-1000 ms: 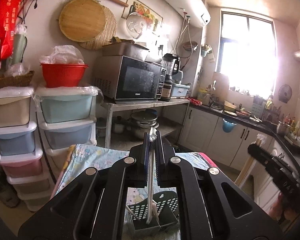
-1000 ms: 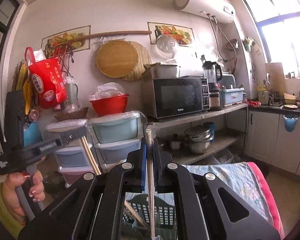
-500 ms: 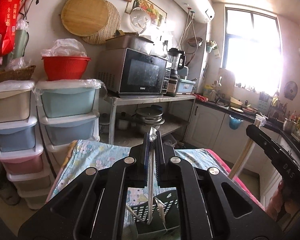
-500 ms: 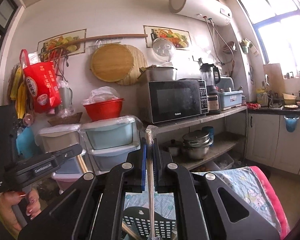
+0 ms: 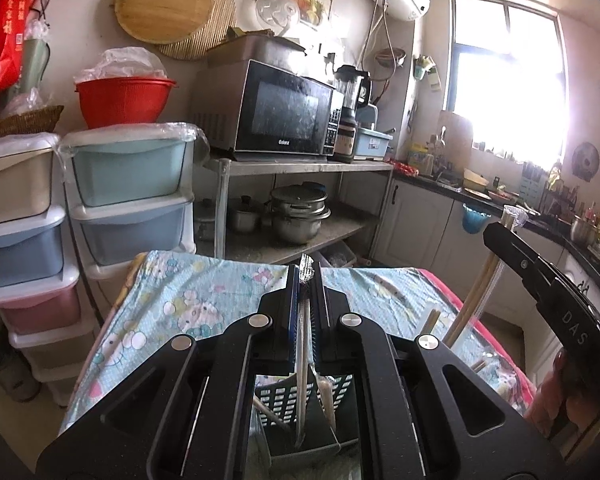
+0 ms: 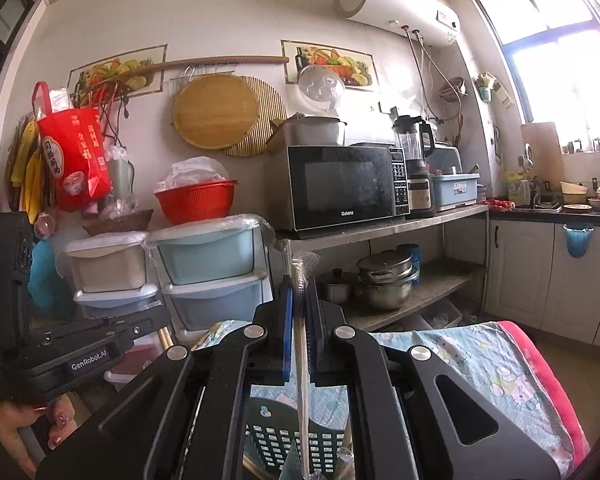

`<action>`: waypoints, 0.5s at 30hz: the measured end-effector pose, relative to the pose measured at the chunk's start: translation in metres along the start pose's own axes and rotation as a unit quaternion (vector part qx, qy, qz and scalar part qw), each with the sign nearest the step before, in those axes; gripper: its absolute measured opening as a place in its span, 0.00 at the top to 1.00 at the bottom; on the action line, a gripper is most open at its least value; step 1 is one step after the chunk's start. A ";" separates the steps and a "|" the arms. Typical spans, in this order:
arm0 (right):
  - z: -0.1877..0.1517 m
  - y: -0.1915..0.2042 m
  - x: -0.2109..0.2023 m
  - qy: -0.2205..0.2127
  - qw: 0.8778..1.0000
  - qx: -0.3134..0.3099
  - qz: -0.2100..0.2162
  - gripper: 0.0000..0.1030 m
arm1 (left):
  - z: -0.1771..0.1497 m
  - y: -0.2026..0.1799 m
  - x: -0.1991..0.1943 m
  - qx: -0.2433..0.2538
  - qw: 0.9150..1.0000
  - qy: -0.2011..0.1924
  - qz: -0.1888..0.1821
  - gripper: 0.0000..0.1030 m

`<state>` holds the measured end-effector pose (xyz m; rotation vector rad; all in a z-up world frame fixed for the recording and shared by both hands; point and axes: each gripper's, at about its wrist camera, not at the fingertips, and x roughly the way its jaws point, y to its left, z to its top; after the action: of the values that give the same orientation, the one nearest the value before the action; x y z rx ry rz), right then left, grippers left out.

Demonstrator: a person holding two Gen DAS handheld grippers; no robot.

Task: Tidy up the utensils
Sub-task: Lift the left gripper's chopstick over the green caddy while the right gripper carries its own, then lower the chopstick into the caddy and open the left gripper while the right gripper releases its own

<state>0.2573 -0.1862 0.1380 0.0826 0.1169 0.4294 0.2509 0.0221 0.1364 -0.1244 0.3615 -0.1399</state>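
Utensil basket: a dark slotted plastic basket (image 5: 300,400) sits at the near edge of the table, directly below both grippers; it also shows in the right wrist view (image 6: 284,440).
Basket contents: several wooden chopsticks (image 5: 268,412) lean inside it, one with a pale rounded end (image 5: 326,396).
Left gripper: the left gripper (image 5: 305,280) has its fingers pressed together on a wrapped pair of chopsticks (image 5: 302,360), which hangs upright with its lower end inside the basket and its clear wrapper tip poking out above the fingers.
Right gripper: the right gripper (image 6: 299,292) is clamped the same way on a second wrapped pair (image 6: 302,380), upright, its lower end reaching down to the basket; whether it is inside cannot be told.
Table: a light blue cartoon-print cloth (image 5: 196,304) with a pink border covers the table.
Far left: stacked pastel storage drawers (image 5: 128,200) stand behind the table, topped by a red colander (image 5: 124,100).
Far centre: a black microwave (image 5: 284,116) sits on a steel rack, with pots (image 5: 298,216) on the shelf below.
Far right: white cabinets (image 6: 540,272) run under a cluttered counter toward a bright window (image 5: 508,76).
Hands: a person's hand (image 6: 32,428) grips the left gripper's handle at the near left of the right wrist view.
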 end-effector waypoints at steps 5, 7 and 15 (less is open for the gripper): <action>-0.010 0.001 0.007 0.012 1.000 0.003 0.000 0.94 | -0.011 0.001 0.007 0.000 1.000 0.012 0.000 0.97; -0.014 0.002 0.010 0.017 1.000 0.005 0.000 0.94 | -0.016 0.002 0.010 0.000 1.000 0.017 -0.001 0.97; -0.026 0.002 0.015 0.029 1.000 0.008 -0.002 0.94 | -0.028 0.002 0.014 -0.004 1.000 0.028 -0.002 0.97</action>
<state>0.2663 -0.1767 0.1115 0.0860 0.1768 0.4275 0.2542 0.0194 0.1049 -0.1293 0.4174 -0.1457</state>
